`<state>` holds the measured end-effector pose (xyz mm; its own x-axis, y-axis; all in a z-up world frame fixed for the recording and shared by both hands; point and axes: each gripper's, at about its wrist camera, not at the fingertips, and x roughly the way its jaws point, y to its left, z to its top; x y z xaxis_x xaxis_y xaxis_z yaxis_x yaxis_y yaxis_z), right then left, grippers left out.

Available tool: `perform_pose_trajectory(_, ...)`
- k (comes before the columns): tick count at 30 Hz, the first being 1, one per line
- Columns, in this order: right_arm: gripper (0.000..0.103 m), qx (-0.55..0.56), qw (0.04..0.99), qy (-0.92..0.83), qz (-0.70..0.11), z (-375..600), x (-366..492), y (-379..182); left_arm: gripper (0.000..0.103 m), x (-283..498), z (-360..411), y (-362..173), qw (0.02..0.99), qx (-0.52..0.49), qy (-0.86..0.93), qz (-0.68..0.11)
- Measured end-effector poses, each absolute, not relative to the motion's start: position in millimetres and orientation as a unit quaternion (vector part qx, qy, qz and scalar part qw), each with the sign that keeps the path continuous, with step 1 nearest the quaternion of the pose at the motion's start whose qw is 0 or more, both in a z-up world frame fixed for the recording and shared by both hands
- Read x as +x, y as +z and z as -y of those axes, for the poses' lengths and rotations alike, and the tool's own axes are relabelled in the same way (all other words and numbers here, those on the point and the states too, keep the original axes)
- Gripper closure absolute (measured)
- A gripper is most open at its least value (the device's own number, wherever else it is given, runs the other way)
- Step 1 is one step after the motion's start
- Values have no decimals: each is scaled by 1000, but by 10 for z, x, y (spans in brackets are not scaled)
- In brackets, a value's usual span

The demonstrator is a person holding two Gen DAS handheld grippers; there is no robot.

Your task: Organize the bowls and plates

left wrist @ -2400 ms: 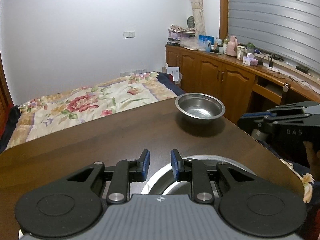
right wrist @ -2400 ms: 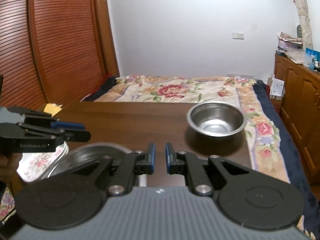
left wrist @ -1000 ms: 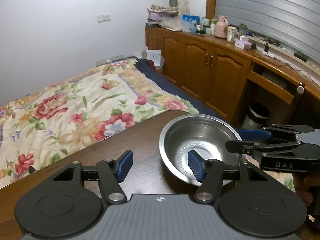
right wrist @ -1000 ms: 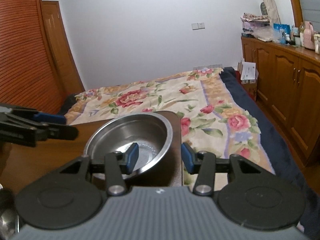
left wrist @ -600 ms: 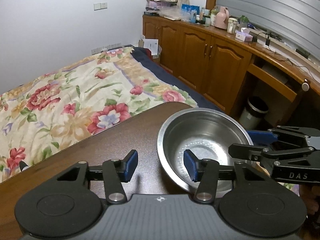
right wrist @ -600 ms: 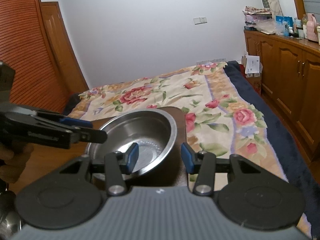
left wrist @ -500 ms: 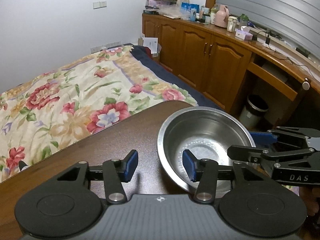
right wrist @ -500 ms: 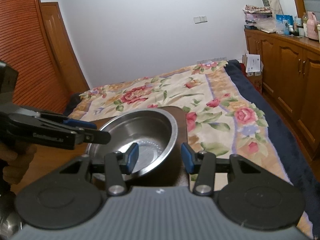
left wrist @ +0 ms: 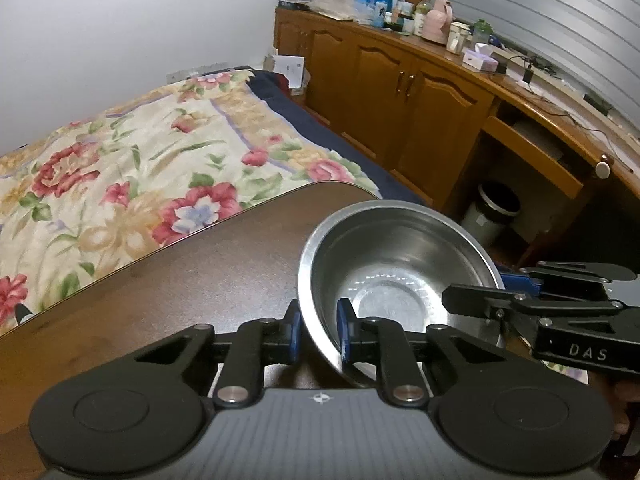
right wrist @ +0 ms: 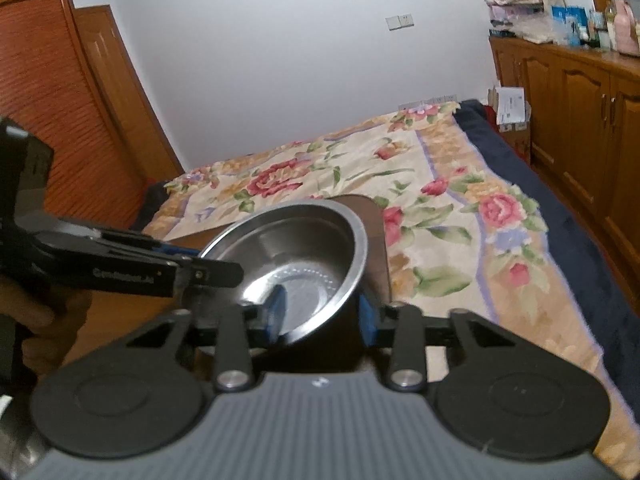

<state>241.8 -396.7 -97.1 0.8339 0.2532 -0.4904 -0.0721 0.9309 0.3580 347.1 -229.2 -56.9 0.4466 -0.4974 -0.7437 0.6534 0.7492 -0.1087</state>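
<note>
The steel bowl (left wrist: pixel 394 276) sits near the rounded corner of the brown surface (left wrist: pixel 180 292), lower right of the left wrist frame. Both jaws have just been closing on its rim. The left hand-held gripper (left wrist: pixel 318 330) pinches the near left rim, one pad inside, one outside. The right hand-held gripper (right wrist: pixel 322 314) clamps the opposite rim likewise. Likely risk: the thin, slick rim slips from a pad, or uneven lifting tilts the bowl off the edge.
</note>
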Motion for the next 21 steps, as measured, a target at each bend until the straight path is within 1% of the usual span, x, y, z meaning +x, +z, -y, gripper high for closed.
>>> perform_pose_trajectory(3,78,169,942,81,-277,3964,2413,-955,83,3418,2238,-467,850,91,-342,-391)
perform_pose_trajectory(5,80,172,941,81,-279,3957,2402,-936,83,3381,2202,-382,853,89,-342,-383)
perform_pose_trajectory(14,82,163,949,89,-253,3869,2293,-625,83,3164,2011,5,870,86,-342,-344)
perform_pose_trajectory(17,82,157,953,90,-243,3825,2243,-509,85,3068,1938,122,873,91,-344,-333)
perform_pose_trajectory(21,82,158,955,92,-232,3788,2161,-377,85,2944,1820,268,876,89,-347,-324)
